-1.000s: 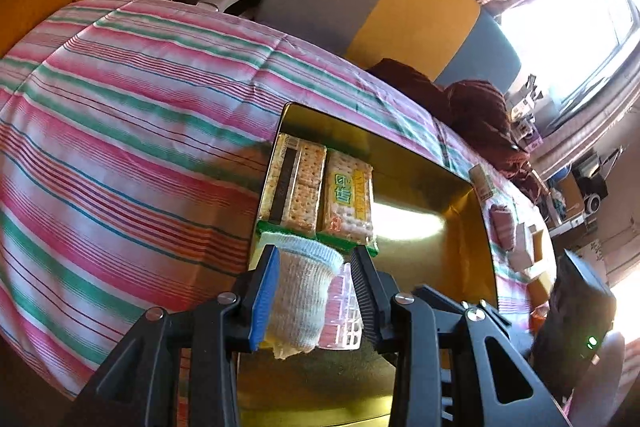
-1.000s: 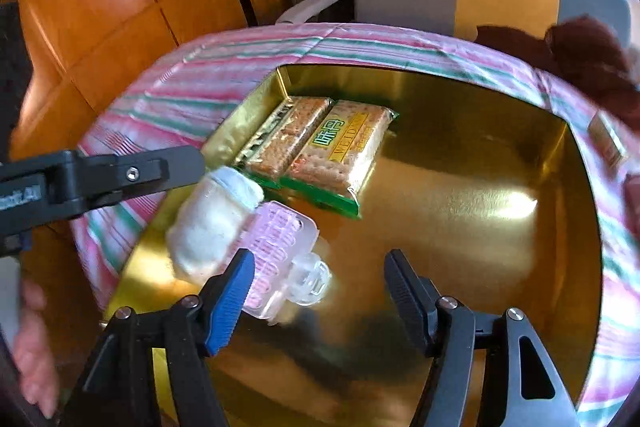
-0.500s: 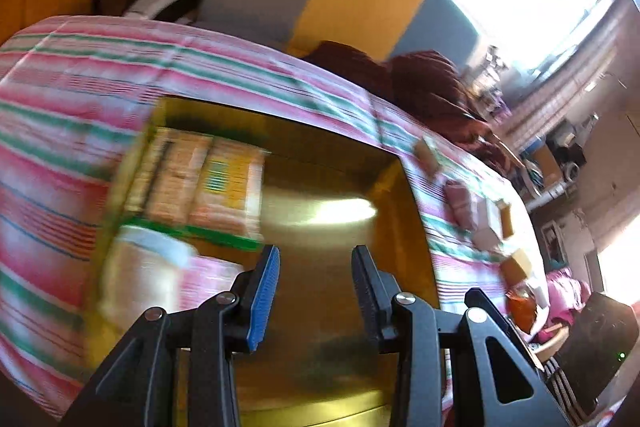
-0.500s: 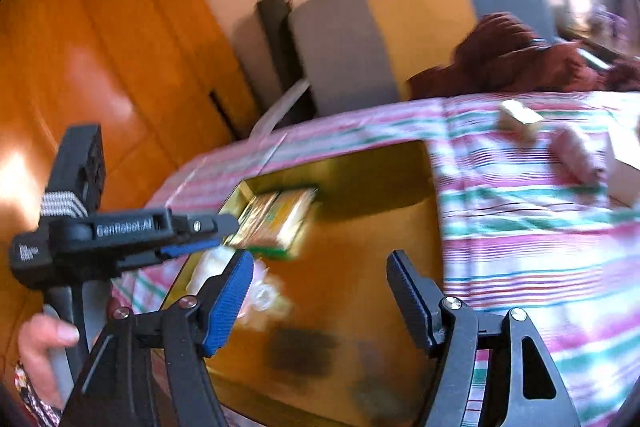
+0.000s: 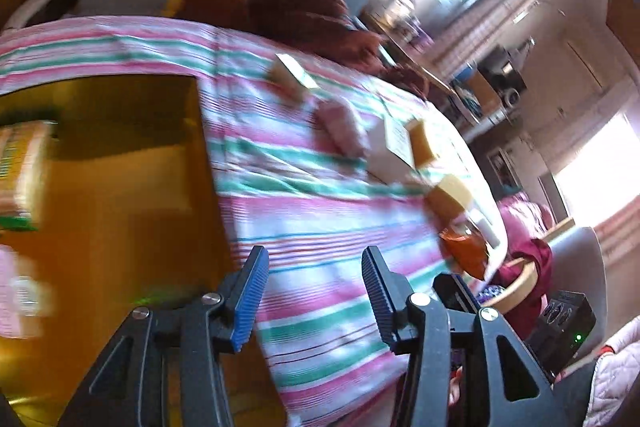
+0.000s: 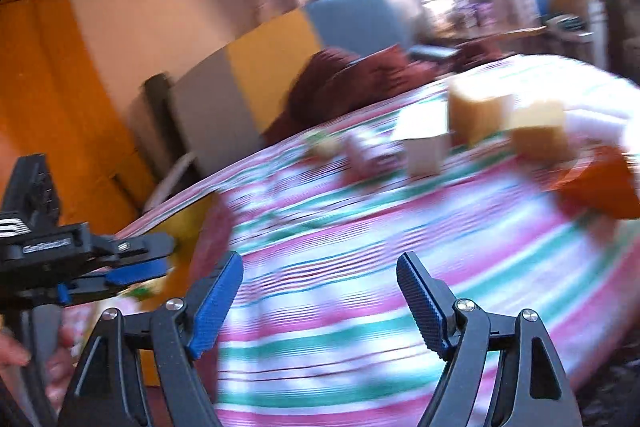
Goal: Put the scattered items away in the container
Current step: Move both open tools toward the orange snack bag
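Both views are blurred by motion. My left gripper (image 5: pixel 314 287) is open and empty, over the striped cloth just right of the gold tray (image 5: pixel 120 211). The tray holds a cracker pack (image 5: pixel 20 163) and a pink item (image 5: pixel 20 303) at its left edge. Scattered items lie on the cloth to the right: a small box (image 5: pixel 294 79), a pink packet (image 5: pixel 344 127), a white box (image 5: pixel 394 151), yellow sponges (image 5: pixel 450 195) and an orange packet (image 5: pixel 466 247). My right gripper (image 6: pixel 320 291) is open and empty above the cloth, with the white box (image 6: pixel 426 139), sponges (image 6: pixel 480 111) and orange packet (image 6: pixel 600 187) beyond it.
A striped tablecloth (image 5: pixel 320 211) covers the table. A grey and yellow chair (image 6: pixel 248 75) with a dark red cloth (image 6: pixel 352 75) stands behind it. The left gripper's body (image 6: pixel 76 259) shows at the left of the right wrist view. A black device (image 5: pixel 564 327) sits past the table's right edge.
My left gripper let go of the white rolled cloth in the tray and swung right over the tablecloth. My right gripper also swung right, away from the tray, towards the scattered items.
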`<state>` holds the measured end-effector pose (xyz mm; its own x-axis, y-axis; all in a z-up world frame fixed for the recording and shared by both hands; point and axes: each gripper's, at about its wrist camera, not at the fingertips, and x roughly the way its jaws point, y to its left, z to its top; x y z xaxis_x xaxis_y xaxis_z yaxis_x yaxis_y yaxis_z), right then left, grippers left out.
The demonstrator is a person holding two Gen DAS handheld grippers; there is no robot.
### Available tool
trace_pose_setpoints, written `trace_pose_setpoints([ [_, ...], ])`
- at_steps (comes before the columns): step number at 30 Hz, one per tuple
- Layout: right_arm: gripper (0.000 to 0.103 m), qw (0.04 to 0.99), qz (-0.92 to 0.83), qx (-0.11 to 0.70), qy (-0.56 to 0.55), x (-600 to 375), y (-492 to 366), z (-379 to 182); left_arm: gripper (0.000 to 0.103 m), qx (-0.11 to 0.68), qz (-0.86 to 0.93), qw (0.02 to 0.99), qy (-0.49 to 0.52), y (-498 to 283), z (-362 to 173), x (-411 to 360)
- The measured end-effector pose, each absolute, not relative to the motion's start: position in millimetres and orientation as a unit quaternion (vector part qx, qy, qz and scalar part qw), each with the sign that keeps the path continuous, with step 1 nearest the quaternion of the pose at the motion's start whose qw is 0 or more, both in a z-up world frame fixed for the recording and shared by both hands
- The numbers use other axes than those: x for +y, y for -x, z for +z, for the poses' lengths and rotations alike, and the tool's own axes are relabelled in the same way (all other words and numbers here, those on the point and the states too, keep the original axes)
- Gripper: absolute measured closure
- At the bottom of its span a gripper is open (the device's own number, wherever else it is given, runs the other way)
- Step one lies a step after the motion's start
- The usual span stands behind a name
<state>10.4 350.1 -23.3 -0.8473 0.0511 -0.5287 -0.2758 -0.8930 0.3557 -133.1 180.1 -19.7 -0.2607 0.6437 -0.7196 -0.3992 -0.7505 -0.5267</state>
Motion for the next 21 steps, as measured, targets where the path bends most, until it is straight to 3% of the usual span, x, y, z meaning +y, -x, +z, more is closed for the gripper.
trace_pose_setpoints([
  [9, 0.021, 0.271, 0.909, 0.208, 0.24, 444, -48, -30, 0.054, -0.043, 0.769, 0.37, 0.519, 123, -41, 274],
  [21, 0.012, 0.336, 0.896, 0.135, 0.258, 500, -52, -28, 0.054, -0.04, 0.735, 0.426, 0.527, 125, -62, 359],
])
